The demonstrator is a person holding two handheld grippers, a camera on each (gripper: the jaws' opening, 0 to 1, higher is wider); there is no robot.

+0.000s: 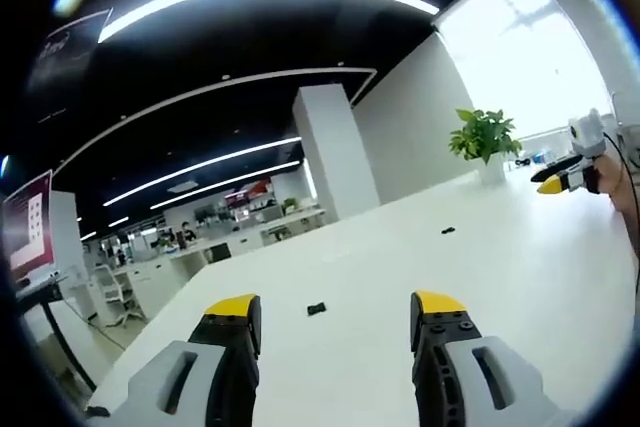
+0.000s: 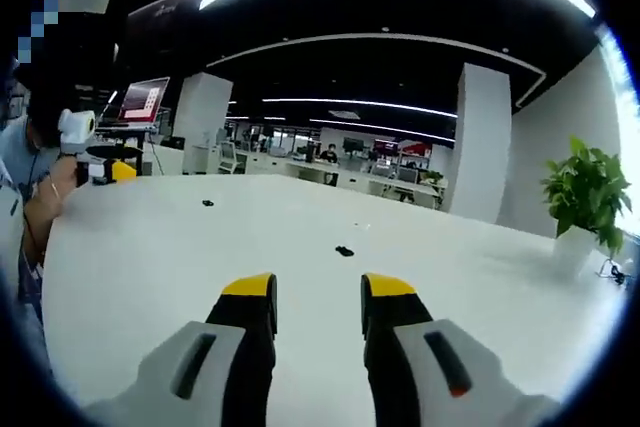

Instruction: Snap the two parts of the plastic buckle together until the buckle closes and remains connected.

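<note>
Two small black buckle parts lie apart on the white table [image 1: 520, 277]. One buckle part [image 1: 316, 308] sits just ahead of my left gripper [image 1: 337, 307], whose yellow-tipped jaws stand wide open with nothing between them. The other buckle part [image 1: 448, 231] lies farther off to the right. In the right gripper view that second part [image 2: 344, 251] rests a short way beyond my right gripper [image 2: 318, 289], also open and holding nothing. The first part [image 2: 207, 203] shows far left, close to the left gripper [image 2: 100, 169]. The right gripper [image 1: 565, 179] appears at the right edge of the left gripper view.
A potted plant [image 1: 485, 137] [image 2: 585, 192] stands at the table's far end by a bright window. A person's arm [image 2: 45, 202] holds the left gripper at the table's left edge. White pillars, desks and monitors fill the office behind.
</note>
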